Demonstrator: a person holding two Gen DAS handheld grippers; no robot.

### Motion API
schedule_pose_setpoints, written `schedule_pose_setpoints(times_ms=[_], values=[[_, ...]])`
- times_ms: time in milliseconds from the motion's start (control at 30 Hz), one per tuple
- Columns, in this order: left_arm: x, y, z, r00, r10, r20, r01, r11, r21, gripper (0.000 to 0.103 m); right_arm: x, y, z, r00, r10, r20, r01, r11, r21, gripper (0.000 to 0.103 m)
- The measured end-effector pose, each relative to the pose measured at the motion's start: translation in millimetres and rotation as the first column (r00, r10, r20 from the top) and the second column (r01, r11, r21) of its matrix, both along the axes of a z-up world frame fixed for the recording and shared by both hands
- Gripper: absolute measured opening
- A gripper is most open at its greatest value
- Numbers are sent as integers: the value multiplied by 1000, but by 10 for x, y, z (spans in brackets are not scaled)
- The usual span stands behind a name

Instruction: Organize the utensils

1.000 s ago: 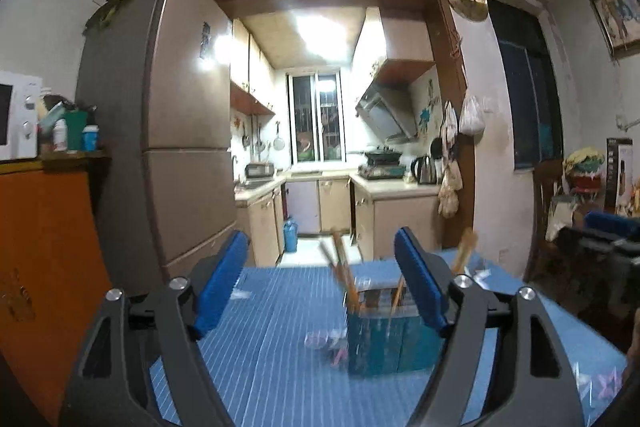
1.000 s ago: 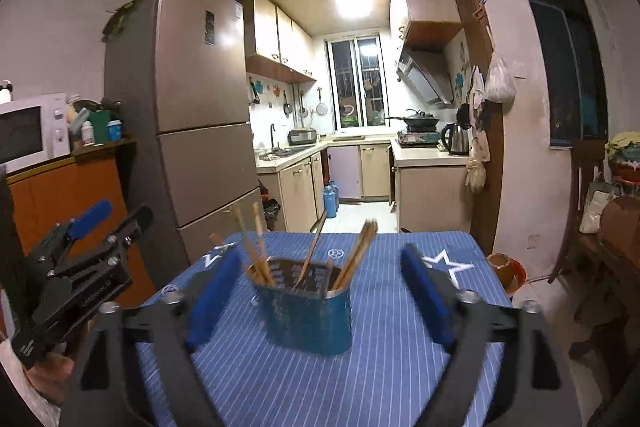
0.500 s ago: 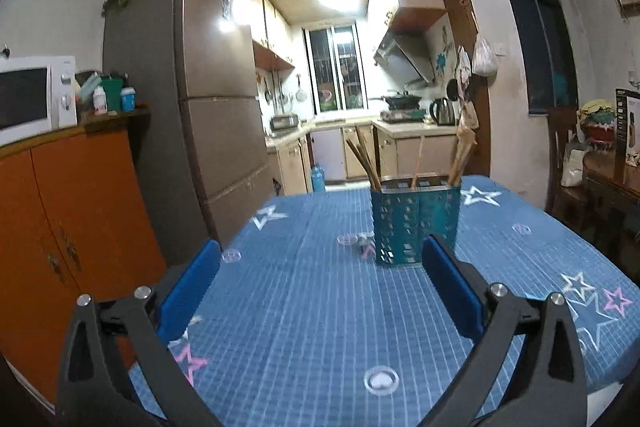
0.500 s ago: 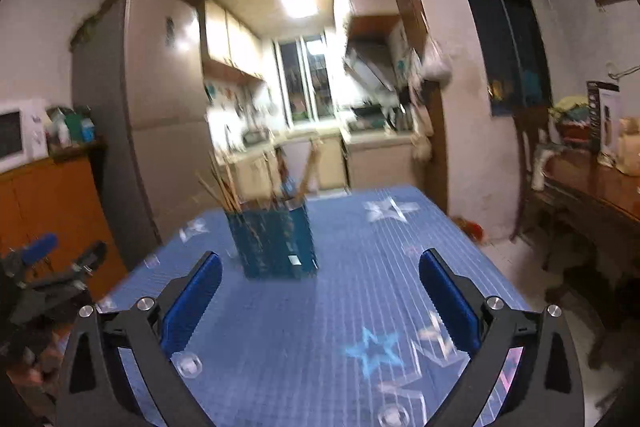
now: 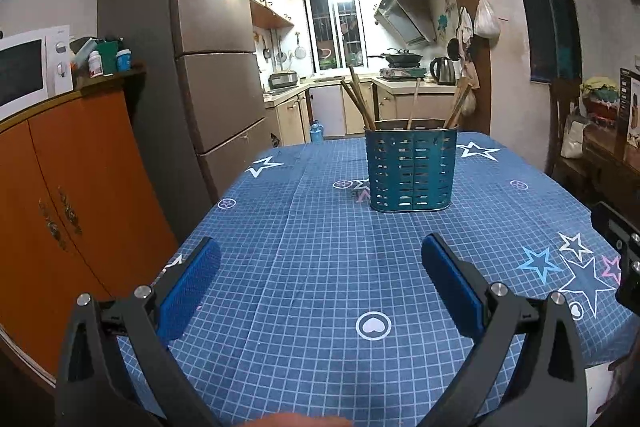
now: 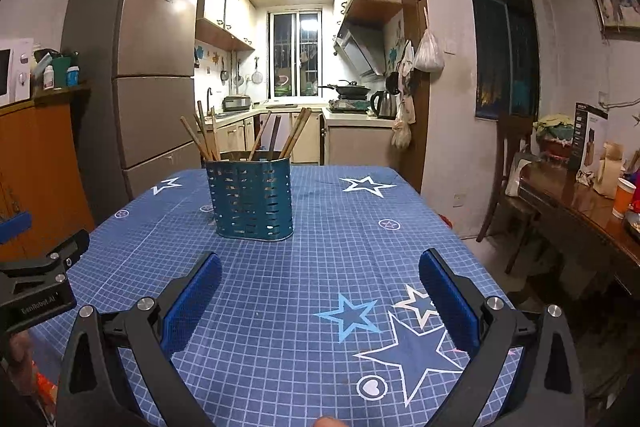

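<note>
Left claw [image 5: 320, 263] gapes wide over the near table [image 5: 304, 307], nothing between its pads; its jaws have just been opening. The left table edge drops toward an orange cabinet [image 5: 80, 187] at nine o'clock. The caddy [image 5: 411, 171], chopsticks [image 5: 358, 101] inside, stands upright at twelve, well apart, bare cloth before it. Right claw [image 6: 320, 275] also spreads wide and empty, jaws just opened; caddy at eleven, chair [image 6: 508, 179] at three.

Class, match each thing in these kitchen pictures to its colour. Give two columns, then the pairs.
Things:
1. utensil holder
2. cabinet
3. microwave
4. kettle

Colours:
A. orange
B. silver
C. teal
D. white

Pairs: 1-C, 2-A, 3-D, 4-B
</note>
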State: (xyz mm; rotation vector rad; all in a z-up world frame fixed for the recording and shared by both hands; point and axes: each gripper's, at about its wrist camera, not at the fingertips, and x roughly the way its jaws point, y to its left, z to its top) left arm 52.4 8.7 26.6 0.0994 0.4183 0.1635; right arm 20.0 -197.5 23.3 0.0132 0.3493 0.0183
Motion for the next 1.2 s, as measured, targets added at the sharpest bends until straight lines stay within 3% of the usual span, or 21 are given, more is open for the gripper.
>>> schedule_pose_setpoints(times_ms=[633,933,1200], values=[[-54,6,-2,999,-27,17,28,998,-54,97,-20,-97,-3,1000,-12,-9,12,999,32,99],[-95,-86,-7,999,-44,32,44,999,-11,97,-30,-119,3,1000,-18,-13,19,999,43,99],[-129,-75,41,998,-57,38,59,998,-28,97,-48,-162,29,1000,-28,-9,28,998,50,99]])
